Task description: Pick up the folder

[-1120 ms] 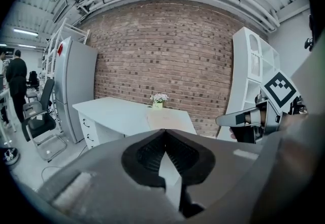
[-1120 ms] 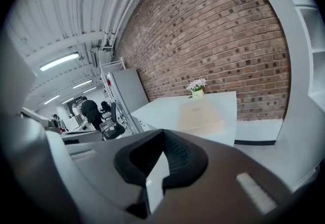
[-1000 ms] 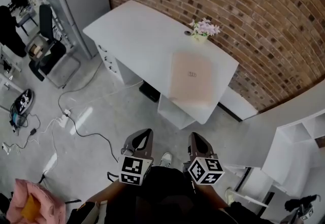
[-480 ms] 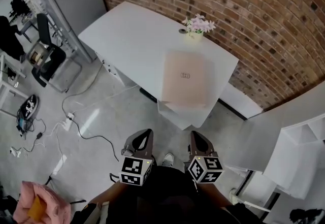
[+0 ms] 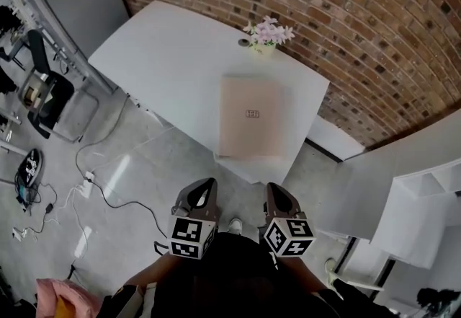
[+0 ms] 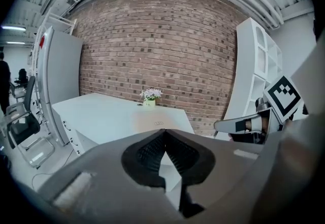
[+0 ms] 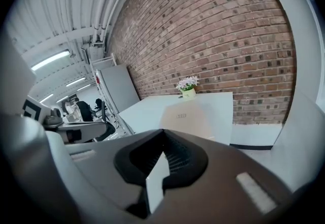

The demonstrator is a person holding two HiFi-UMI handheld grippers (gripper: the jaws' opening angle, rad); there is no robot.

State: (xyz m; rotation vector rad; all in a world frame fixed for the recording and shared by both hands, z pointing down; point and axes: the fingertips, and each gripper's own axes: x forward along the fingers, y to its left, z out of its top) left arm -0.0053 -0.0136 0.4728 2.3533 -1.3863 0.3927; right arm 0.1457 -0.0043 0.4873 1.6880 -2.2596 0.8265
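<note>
A tan folder (image 5: 250, 117) with a small label lies flat on the white table (image 5: 173, 57), near its front right corner; it also shows in the left gripper view as the folder (image 6: 157, 124) and in the right gripper view as the folder (image 7: 185, 118). Both grippers are held low in front of the person, short of the table. My left gripper (image 5: 204, 192) is shut with nothing between its jaws. My right gripper (image 5: 276, 194) is shut and empty too. The folder lies well ahead of both.
A small pot of pale flowers (image 5: 267, 34) stands at the table's back edge by the brick wall (image 5: 346, 6). White shelving (image 5: 425, 215) is at the right. Cables (image 5: 108, 187) trail on the floor to the left, near an office chair (image 5: 43, 93).
The person has walked closer to the table: table and folder have slid down and left in the head view and look larger. Both grippers stay shut.
</note>
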